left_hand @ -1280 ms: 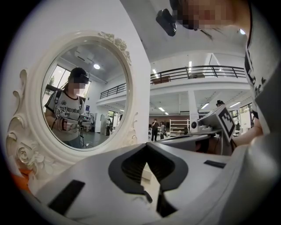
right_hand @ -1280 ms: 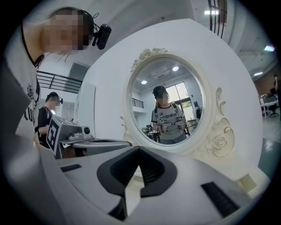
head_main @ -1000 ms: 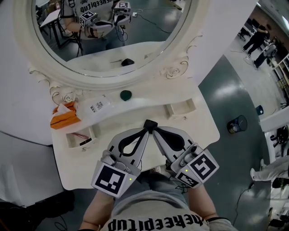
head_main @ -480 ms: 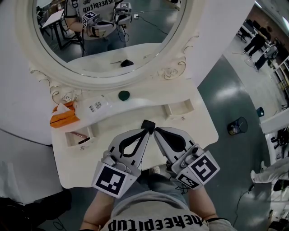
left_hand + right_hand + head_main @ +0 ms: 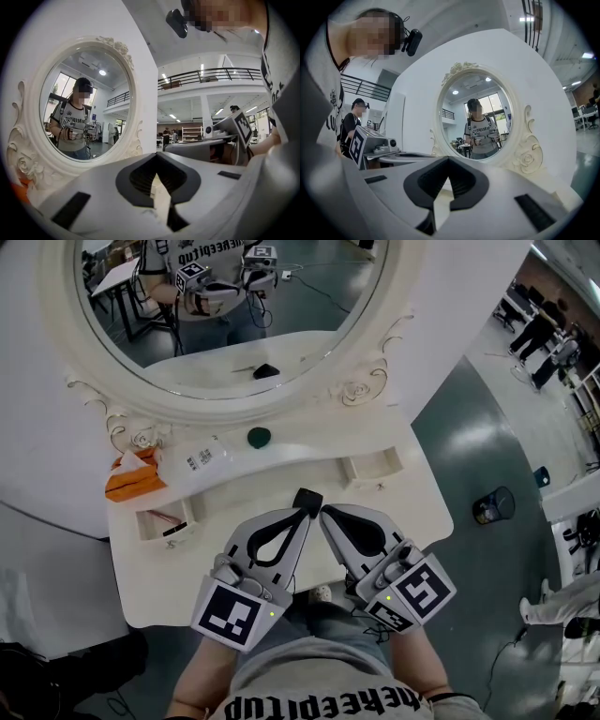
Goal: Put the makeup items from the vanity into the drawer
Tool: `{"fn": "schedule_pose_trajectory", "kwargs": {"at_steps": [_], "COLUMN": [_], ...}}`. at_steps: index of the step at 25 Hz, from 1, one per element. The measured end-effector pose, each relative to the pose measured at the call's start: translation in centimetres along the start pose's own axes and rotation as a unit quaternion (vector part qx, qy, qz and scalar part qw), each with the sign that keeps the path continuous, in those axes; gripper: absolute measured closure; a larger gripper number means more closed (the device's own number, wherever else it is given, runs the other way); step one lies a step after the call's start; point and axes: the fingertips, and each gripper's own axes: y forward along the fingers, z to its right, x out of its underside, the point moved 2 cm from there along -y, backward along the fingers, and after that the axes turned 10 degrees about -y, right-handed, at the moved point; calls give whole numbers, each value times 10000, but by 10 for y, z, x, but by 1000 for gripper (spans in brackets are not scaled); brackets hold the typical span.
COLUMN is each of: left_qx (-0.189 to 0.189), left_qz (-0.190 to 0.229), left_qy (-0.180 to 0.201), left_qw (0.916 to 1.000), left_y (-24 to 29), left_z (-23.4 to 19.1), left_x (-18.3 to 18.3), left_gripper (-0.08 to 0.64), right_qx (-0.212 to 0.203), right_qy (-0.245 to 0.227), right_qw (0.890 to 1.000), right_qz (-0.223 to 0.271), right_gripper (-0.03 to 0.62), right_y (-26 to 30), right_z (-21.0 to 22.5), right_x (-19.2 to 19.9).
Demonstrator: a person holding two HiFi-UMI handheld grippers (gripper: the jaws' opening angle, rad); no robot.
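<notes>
On the white vanity (image 5: pixel 412 512) a round green compact (image 5: pixel 260 437) lies below the mirror. A white tube (image 5: pixel 199 461) lies to its left, beside an orange pack (image 5: pixel 131 482). A small left drawer (image 5: pixel 167 521) stands open with a few things inside. A small right drawer (image 5: pixel 373 465) is open too. My left gripper (image 5: pixel 302 502) and right gripper (image 5: pixel 324 512) hang side by side over the vanity's front, tips nearly touching each other. Both are shut and hold nothing. In the gripper views the left gripper (image 5: pixel 157 159) and right gripper (image 5: pixel 447 164) point at the mirror.
A large oval mirror (image 5: pixel 380 320) with a carved white frame rises behind the items and reflects the person. The mirror (image 5: pixel 84 117) fills the left gripper view's left side, and the mirror (image 5: pixel 480 122) sits mid-frame in the right gripper view. A dark bin (image 5: pixel 492 501) stands on the floor, right.
Both grippers stay shut and together. The head view has shifted slightly; nothing on the vanity has moved.
</notes>
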Motion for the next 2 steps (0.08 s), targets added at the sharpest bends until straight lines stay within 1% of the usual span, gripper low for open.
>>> {"fn": "schedule_pose_trajectory", "kwargs": {"at_steps": [2], "left_qx": [-10], "left_qz": [2], "left_qy": [1], "left_qw": [10000], "left_y": [-1], "left_z": [1], "left_x": [0], "left_gripper": [545], "right_qx": [-4], "right_qy": [2], "right_qw": [10000], "right_qz": [5], "right_gripper": [581], "right_y": [-1], "right_z": [0], "right_x": [0]}}
